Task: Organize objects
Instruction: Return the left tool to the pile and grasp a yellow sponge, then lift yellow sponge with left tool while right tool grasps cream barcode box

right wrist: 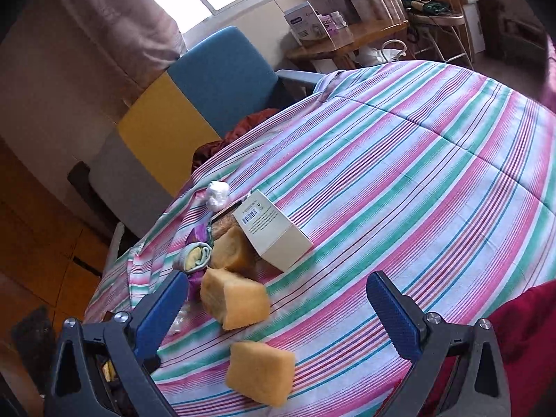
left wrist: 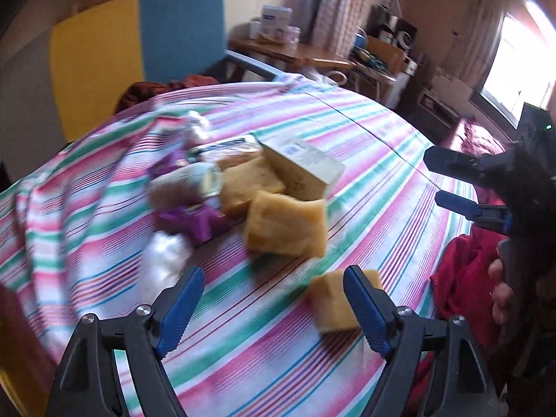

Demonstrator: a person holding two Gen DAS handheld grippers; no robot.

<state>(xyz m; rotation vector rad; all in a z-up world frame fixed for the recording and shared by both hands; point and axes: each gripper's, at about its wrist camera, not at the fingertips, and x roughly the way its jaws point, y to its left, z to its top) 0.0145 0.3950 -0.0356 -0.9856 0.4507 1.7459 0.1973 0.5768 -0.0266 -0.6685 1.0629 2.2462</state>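
The things to sort lie in a loose heap on a bed with a striped cover (right wrist: 399, 160) in pink, green, white and blue. Most striking are the yellow-tan sponge blocks, soft-edged and porous. One sponge (right wrist: 260, 371) lies alone nearest the cameras, apart from the heap; in the left wrist view the same sponge (left wrist: 330, 302) sits just behind the right finger of the left tool (left wrist: 274, 299), partly hidden by it. A second sponge block (right wrist: 234, 300) rests at the near edge of the heap, and a third (right wrist: 231, 250) lies behind it, touching a cream carton (right wrist: 274, 239) that lies on its side with a barcode label facing up. Left of the sponges is a rolled grey and yellow cloth (right wrist: 194, 258) on something purple (left wrist: 194, 222). A crumpled white wad (right wrist: 217, 194) lies at the far end of the heap, and another pale wad (left wrist: 163, 260) at the near end, blurred.

The left tool is spread wide and grips nothing. The right tool (right wrist: 278, 307) is likewise wide apart, hovering above the bed with the lone sponge below the gap, not touched. In the left wrist view the right tool (left wrist: 448, 182) shows at the right edge, fingers apart
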